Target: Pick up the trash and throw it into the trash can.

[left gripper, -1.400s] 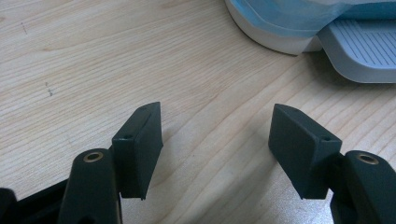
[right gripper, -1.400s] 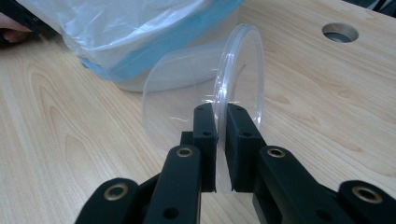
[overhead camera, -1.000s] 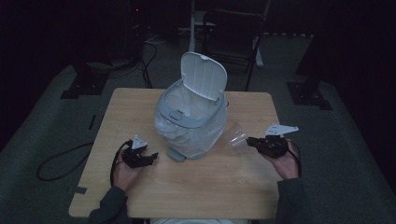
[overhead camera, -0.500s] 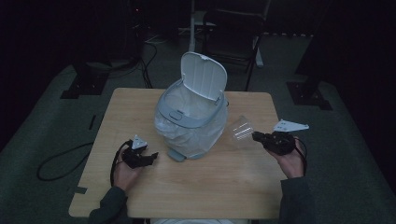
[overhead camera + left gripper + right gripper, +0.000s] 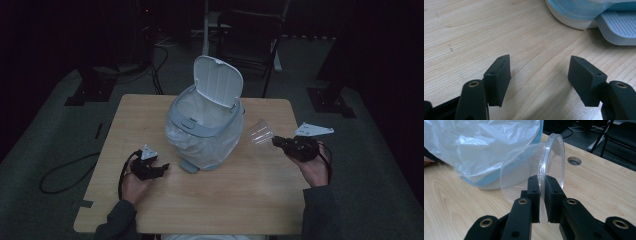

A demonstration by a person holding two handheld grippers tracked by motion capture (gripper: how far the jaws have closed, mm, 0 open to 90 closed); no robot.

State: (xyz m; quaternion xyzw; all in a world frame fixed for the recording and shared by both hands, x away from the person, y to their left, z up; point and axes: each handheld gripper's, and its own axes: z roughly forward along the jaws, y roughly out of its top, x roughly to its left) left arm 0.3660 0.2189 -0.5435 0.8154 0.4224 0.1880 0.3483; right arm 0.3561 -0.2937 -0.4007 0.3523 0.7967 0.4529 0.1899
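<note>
The right gripper [image 5: 542, 195] is clamping the rim of a clear, thin-walled plastic cup [image 5: 534, 167], its jaws pinching the lip between them. In the high view the cup [image 5: 261, 132] is hanging in the air above the light wooden desk [image 5: 240, 200], just to the right of a pale grey pedal bin lined with a translucent plastic bag [image 5: 206, 130], whose white hinged lid [image 5: 218, 81] is standing open. The cup is lying on its side, its base pointing toward the bin.

The left gripper [image 5: 540, 72] is resting low over the desk with its jaws spread wide and nothing between them, close to the bin's grey foot pedal [image 5: 617, 27].

The step in hand appears to be dropping the cup into the bin. To do it well, the right hand should be lifting the cup above the bin's rim before moving across, since the bag is bulging outward and the cup could catch on it. A light pinch is probably enough; the thin rim may buckle or slip under a hard squeeze. The jaws should be opening only once the cup is well over the liner's mouth and clear of the raised lid. The left gripper could be steadying the bin if it shifts.
</note>
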